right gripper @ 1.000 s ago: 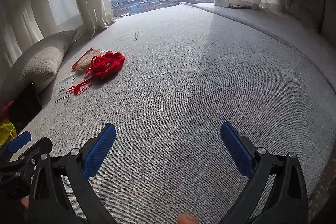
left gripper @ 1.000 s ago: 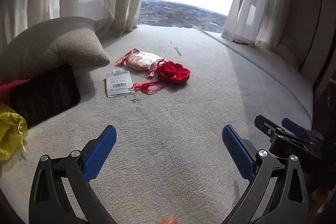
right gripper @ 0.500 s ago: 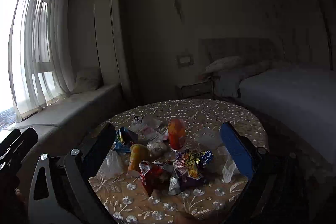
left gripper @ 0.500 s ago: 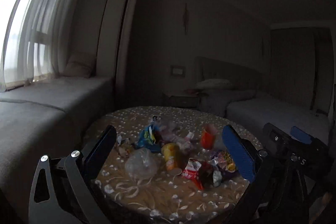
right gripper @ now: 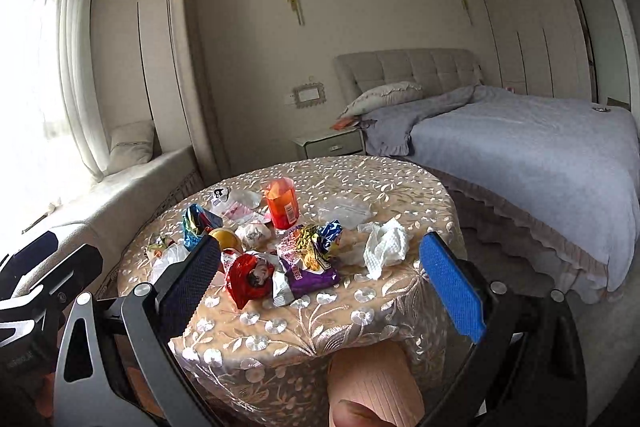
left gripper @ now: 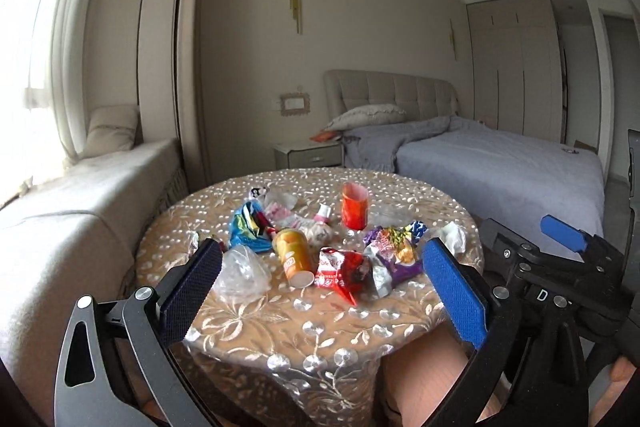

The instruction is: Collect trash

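Both tongs hang short of the round table (left gripper: 240, 323), aimed at it, presumably to pick a first piece. The left gripper (left gripper: 316, 291) and right gripper (right gripper: 320, 287) stand apart, empty. The trash (left gripper: 340, 269) lies heaped mid-table: wrappers, an upright red cup (left gripper: 354, 209), and a crumpled tissue (right gripper: 384, 245) at its bed-side edge.

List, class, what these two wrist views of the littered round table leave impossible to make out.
- Yellow can, right view: mostly behind the finger.
- Print on the red foil wrapper, both views: too small.
- Where trash goes: no bin in either view.
- Small wrapper, left view: partly behind the finger.
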